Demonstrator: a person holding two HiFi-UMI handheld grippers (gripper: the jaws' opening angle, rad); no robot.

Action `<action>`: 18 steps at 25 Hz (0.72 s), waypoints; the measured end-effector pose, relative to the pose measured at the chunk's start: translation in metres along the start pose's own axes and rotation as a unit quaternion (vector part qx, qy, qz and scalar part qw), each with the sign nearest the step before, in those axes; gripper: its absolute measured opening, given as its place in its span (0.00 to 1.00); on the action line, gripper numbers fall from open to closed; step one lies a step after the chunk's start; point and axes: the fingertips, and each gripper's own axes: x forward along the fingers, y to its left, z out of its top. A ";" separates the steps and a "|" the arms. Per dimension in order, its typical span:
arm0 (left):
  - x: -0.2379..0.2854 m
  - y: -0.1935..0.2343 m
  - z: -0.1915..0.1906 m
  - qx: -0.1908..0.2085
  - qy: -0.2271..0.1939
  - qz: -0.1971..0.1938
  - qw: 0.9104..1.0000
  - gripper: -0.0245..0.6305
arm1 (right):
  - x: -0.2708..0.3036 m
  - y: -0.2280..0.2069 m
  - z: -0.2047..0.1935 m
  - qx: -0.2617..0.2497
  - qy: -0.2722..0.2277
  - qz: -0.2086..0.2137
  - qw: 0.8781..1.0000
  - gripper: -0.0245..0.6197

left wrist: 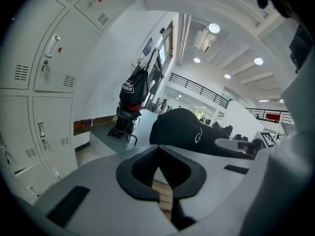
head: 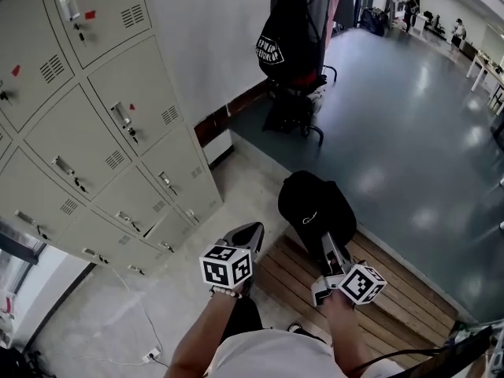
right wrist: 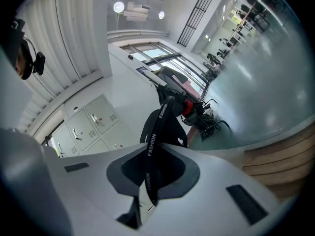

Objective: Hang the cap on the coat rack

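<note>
The black cap [head: 316,205] hangs in front of me, with my right gripper [head: 331,250] shut on it from below. In the right gripper view a black strap [right wrist: 151,151] printed with white letters runs between the jaws, and the cap [right wrist: 165,127] rises beyond them. My left gripper [head: 248,233] is to the left of the cap, its jaws together with nothing between them; in its own view the left gripper [left wrist: 158,151] points past the cap [left wrist: 179,129]. The coat rack [head: 303,22] stands further off by the wall, with a black backpack [head: 285,42] hanging on it.
Grey lockers [head: 94,132] line the wall on the left. I stand on a wooden slatted platform [head: 394,298]. A cable and power strip [head: 150,354] lie on the pale floor. A dark glossy floor [head: 409,132] spreads to the right, with desks and people far off.
</note>
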 end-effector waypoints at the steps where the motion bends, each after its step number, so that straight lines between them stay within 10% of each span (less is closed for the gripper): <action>1: 0.004 0.010 0.008 -0.001 0.000 -0.005 1.000 0.04 | 0.011 0.003 0.001 -0.002 -0.003 -0.004 1.000 0.07; 18: 0.027 0.139 0.088 0.017 0.020 -0.060 0.998 0.04 | 0.147 0.046 -0.009 -0.001 -0.066 -0.050 0.997 0.07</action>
